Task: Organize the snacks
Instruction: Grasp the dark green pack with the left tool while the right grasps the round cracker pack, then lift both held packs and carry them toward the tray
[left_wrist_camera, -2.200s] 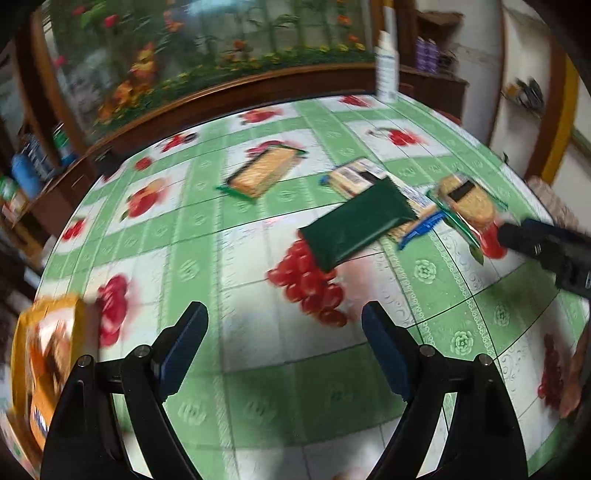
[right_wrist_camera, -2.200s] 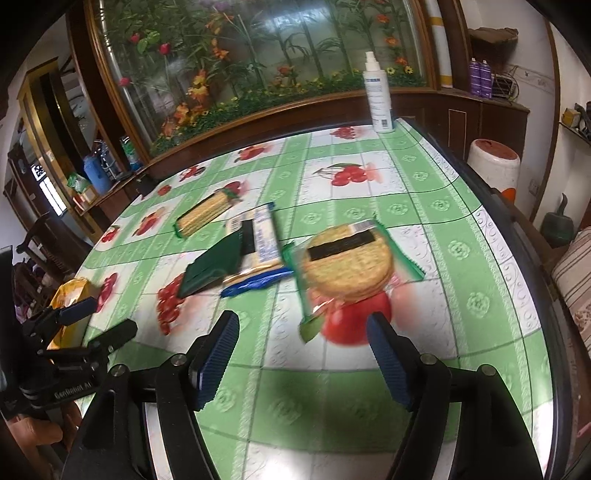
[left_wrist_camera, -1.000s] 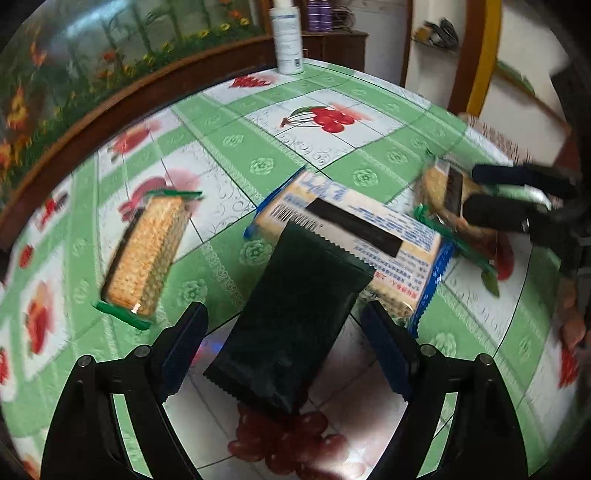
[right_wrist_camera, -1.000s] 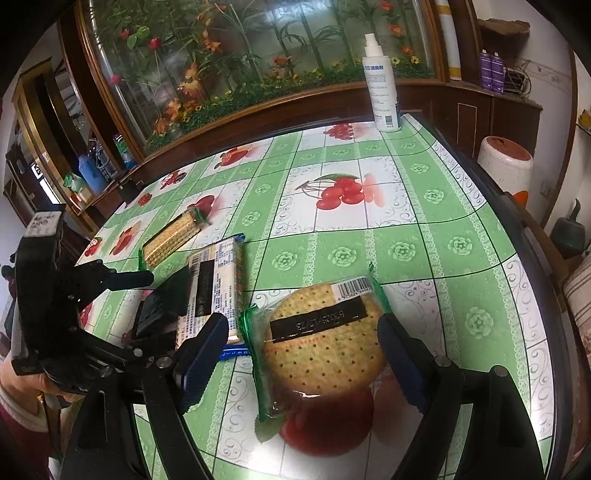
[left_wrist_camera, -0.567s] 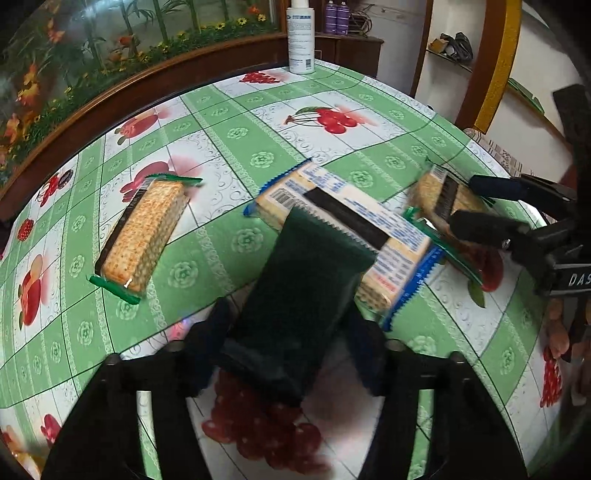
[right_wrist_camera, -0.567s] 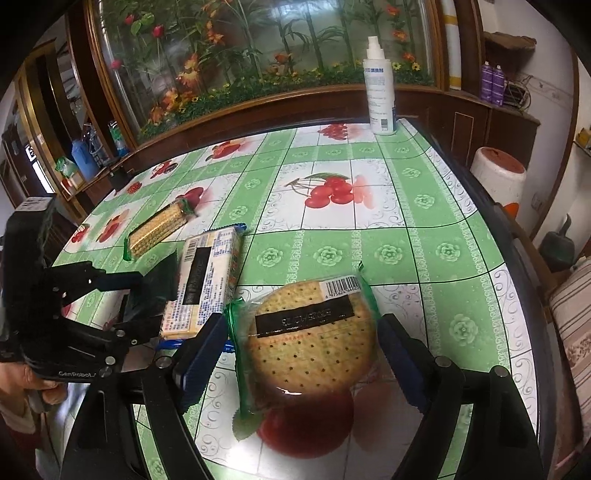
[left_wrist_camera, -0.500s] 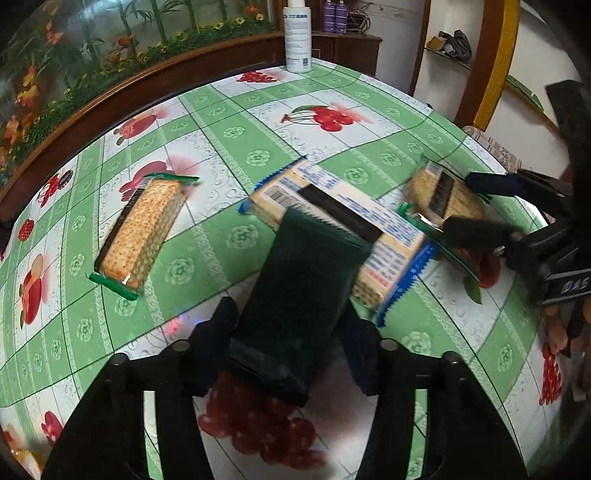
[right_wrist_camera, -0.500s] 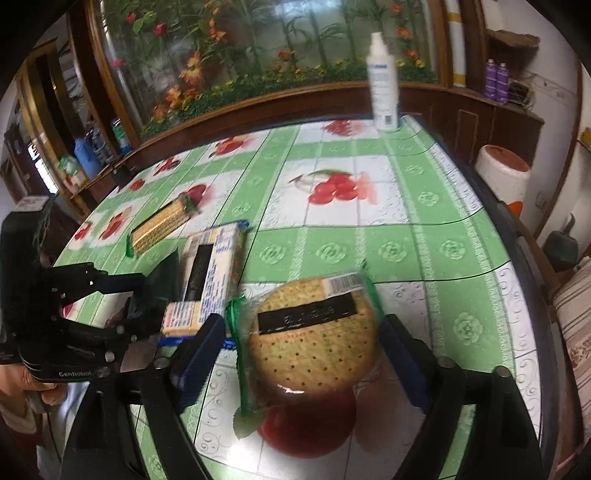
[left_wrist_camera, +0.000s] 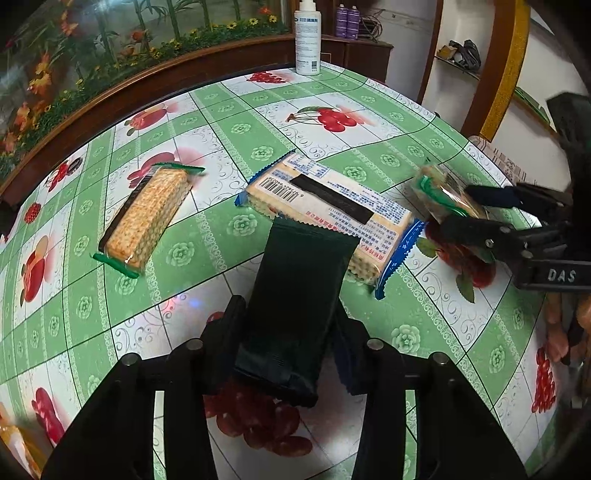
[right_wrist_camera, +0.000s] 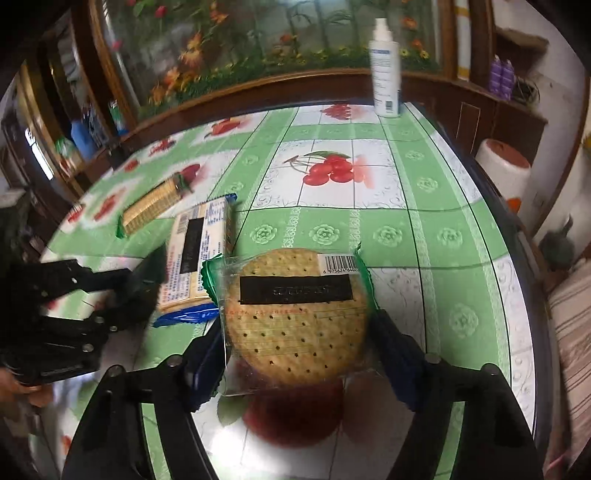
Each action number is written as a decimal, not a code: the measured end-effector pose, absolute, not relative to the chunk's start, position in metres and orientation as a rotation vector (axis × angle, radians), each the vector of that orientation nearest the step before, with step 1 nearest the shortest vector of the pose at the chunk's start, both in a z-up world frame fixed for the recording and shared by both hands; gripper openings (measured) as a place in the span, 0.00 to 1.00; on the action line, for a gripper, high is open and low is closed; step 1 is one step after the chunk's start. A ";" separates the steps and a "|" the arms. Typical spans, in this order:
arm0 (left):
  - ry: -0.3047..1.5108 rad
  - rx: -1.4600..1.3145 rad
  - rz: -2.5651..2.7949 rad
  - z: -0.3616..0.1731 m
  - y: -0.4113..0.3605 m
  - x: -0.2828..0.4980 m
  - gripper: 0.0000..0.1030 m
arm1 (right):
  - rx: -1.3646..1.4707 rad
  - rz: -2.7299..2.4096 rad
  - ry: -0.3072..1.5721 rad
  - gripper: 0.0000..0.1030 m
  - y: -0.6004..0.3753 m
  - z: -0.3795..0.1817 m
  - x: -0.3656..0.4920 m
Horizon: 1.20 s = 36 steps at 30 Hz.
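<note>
Left gripper [left_wrist_camera: 291, 332] clamped on dark green snack packet [left_wrist_camera: 295, 295]; right gripper [right_wrist_camera: 297, 354], just closing, pinching round cracker pack [right_wrist_camera: 295, 314]. Lift both straight up — clear of blue-edged biscuit pack [left_wrist_camera: 328, 210] at twelve o'clock of the green packet — before carrying.

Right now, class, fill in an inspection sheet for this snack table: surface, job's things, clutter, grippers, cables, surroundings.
Surface: table under a green fruit-print cloth.
Job's things: dark green packet; blue-edged cracker pack partly beneath it; round biscuit pack; long cracker pack lying apart.
Clutter: white spray bottle at the far edge.
Grippers: left gripper shut on the dark green packet; right gripper closing, pads against the round biscuit pack.
Cables: nothing seen on the table.
Surroundings: flower-painted glass panel; purple bottles on a cabinet.
</note>
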<state>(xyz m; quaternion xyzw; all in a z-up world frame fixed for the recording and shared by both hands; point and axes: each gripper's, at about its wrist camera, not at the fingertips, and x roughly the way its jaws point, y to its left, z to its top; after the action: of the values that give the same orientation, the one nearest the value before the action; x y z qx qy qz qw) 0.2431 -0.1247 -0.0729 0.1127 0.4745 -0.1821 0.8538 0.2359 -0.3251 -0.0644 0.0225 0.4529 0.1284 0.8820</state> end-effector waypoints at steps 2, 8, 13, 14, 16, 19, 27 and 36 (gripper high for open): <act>0.996 0.227 -0.382 -0.072 -0.124 0.240 0.39 | 0.059 0.270 0.939 0.73 -0.327 -0.064 0.231; 0.991 0.194 -0.353 -0.072 -0.117 0.228 0.39 | 0.124 0.299 0.909 0.72 -0.330 -0.056 0.217; 0.978 0.136 -0.319 -0.071 -0.105 0.211 0.39 | 0.137 0.323 0.890 0.72 -0.323 -0.050 0.202; 0.973 0.121 -0.308 -0.070 -0.101 0.206 0.39 | 0.139 0.333 0.885 0.72 -0.321 -0.048 0.198; 0.965 0.108 -0.289 -0.069 -0.097 0.198 0.38 | 0.143 0.350 0.874 0.72 -0.316 -0.044 0.190; 0.953 0.085 -0.255 -0.067 -0.089 0.185 0.38 | 0.149 0.381 0.863 0.72 -0.308 -0.039 0.179; 0.911 0.068 -0.190 -0.055 -0.075 0.147 0.38 | 0.141 0.464 0.850 0.71 -0.276 -0.033 0.151; 0.860 0.045 -0.126 -0.037 -0.052 0.115 0.38 | 0.117 0.550 0.834 0.71 -0.238 -0.025 0.135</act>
<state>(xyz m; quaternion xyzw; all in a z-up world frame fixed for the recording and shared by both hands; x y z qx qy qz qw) 0.1148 -0.0515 -0.0370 0.0219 0.4164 -0.0611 0.9068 0.1351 -0.2379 -0.0247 0.0559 0.3994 0.2636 0.8763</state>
